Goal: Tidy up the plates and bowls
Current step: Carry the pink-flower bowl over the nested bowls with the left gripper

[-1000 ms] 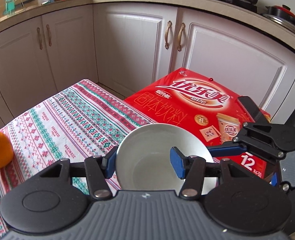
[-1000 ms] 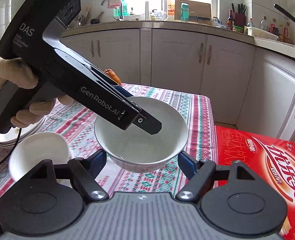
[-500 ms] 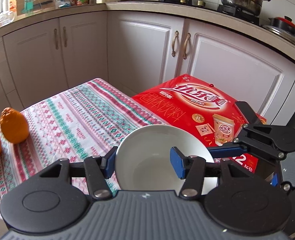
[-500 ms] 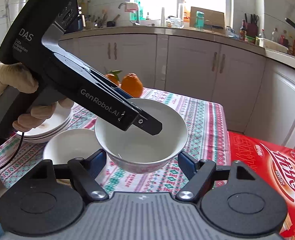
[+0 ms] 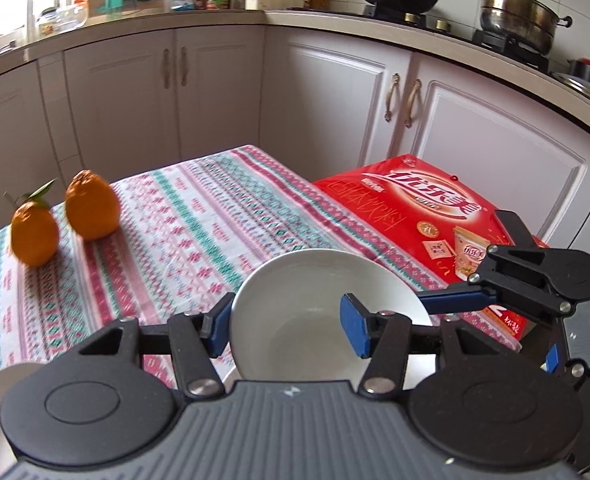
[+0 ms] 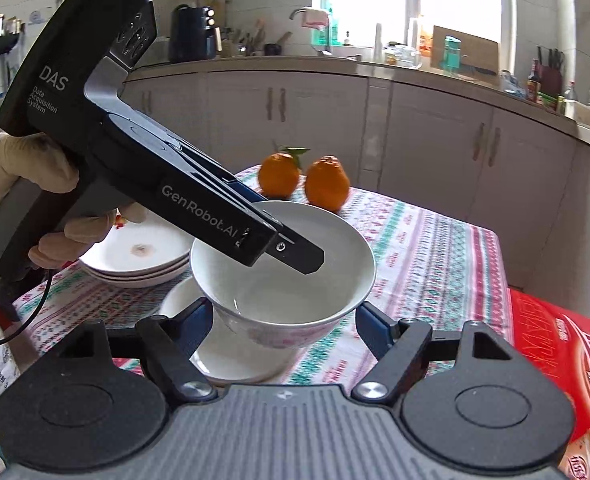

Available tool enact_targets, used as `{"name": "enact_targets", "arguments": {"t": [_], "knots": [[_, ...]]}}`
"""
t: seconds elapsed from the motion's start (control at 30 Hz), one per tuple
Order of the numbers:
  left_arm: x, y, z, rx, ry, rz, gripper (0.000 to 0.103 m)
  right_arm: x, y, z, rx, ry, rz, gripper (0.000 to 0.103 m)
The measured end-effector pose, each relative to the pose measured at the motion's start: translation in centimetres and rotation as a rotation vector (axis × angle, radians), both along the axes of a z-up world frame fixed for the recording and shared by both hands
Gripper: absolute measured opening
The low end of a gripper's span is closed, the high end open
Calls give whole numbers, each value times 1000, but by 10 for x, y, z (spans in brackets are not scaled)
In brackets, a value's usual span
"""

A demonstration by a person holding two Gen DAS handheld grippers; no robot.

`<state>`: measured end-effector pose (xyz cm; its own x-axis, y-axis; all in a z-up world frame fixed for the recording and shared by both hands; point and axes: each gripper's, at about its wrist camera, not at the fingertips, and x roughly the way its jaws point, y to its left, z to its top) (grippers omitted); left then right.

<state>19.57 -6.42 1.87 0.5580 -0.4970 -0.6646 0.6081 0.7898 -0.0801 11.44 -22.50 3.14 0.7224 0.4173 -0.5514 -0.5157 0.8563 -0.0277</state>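
The left gripper (image 5: 286,325) clamps the rim of a white bowl (image 6: 283,276), held mid-frame above a second bowl (image 6: 231,354) on the surface (image 6: 423,248). The right gripper (image 6: 285,326) is open around the held bowl. Stacked plates (image 6: 135,258) sit at left.

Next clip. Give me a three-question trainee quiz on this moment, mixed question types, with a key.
1. True or false: the left gripper holds the raised bowl by its rim.
2. What sits on the table just below the raised bowl? A. a stack of plates B. a second bowl C. the red carton
3. How many oranges stand on the tablecloth?

Key: 1 true; 2 B; 3 two.
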Motion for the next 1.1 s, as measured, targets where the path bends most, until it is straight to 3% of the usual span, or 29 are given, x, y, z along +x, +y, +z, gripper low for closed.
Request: {"name": "enact_targets", "arguments": {"t": [0.37, 1.1], "knots": [[-6, 24, -19, -21, 46, 44, 54, -3, 19, -13, -6, 45, 48, 82], [-6, 29, -35, -38, 74, 50, 57, -1, 22, -19, -18, 76, 54, 82]]}}
